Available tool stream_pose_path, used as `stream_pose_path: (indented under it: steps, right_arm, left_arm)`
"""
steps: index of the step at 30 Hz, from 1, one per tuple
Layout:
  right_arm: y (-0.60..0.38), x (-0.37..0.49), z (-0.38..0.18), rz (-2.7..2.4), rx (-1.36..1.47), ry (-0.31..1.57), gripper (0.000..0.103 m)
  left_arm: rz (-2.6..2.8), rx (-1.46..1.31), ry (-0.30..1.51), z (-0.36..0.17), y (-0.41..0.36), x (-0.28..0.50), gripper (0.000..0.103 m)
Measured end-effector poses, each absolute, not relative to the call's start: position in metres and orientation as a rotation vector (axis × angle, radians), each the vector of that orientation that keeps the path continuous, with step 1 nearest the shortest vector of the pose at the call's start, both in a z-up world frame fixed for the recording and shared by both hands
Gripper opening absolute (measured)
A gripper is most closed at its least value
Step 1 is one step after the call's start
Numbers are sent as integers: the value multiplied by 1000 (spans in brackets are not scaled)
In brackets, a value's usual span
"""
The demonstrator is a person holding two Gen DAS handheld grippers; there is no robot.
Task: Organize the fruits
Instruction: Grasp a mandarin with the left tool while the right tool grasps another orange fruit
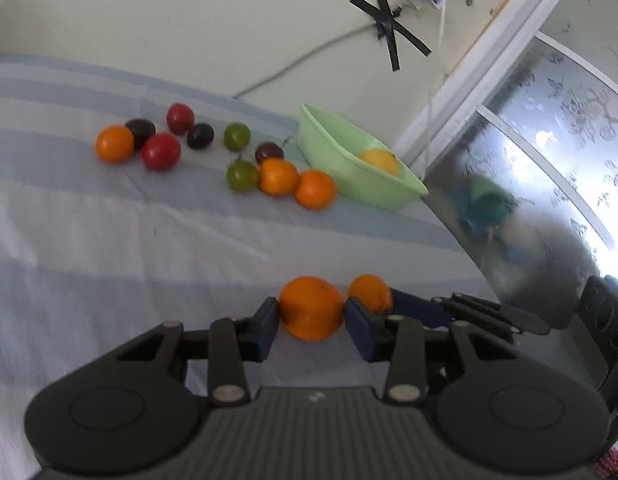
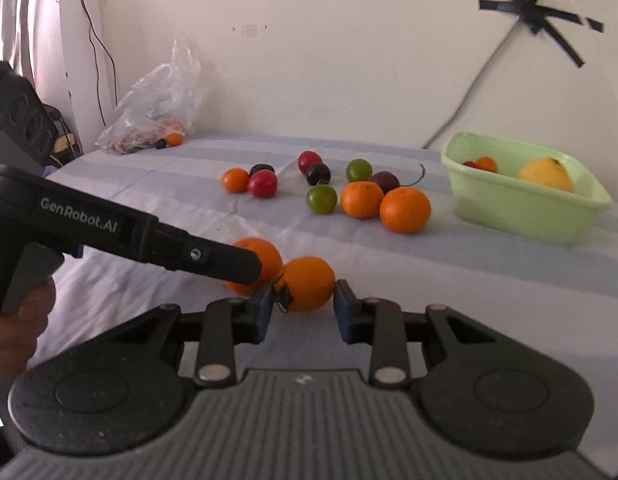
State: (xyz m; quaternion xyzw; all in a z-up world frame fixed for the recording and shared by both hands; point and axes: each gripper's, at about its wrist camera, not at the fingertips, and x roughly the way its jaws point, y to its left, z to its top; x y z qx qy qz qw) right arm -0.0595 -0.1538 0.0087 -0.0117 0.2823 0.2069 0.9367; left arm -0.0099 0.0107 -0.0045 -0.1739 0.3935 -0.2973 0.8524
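Hidden and hazy bits

The left tongs (image 2: 245, 268) cover much of one orange (image 2: 265, 256). The bag (image 2: 157, 108) holds blurred contents. Small fruit in the tub (image 2: 525, 208) are too tiny to name.

Soft daylight was admitted through the patterned window (image 1: 569, 128), where glare was blown out at the right edge, while mild blur and fisheye bending of the striped cloth (image 1: 109, 240) were noted throughout.
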Motion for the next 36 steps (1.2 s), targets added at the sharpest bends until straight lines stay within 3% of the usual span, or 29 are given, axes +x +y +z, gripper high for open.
stream_pose_path:
  steps: [8, 13, 18, 36]
  right_arm:
    - [-167, -75, -3, 343, -17, 583, 36]
    - [-167, -83, -5, 336, -36, 565, 40]
    - [-167, -87, -5, 331, -33, 558, 44]
    - [-166, -90, -5, 329, -54, 546, 45]
  left_arm:
    - [-600, -291, 807, 0, 2, -21, 36]
    - [-526, -170, 771, 7, -8, -30, 51]
    - [-482, -59, 739, 12, -19, -38, 56]
    - [-465, 54, 743, 9, -39, -46, 56]
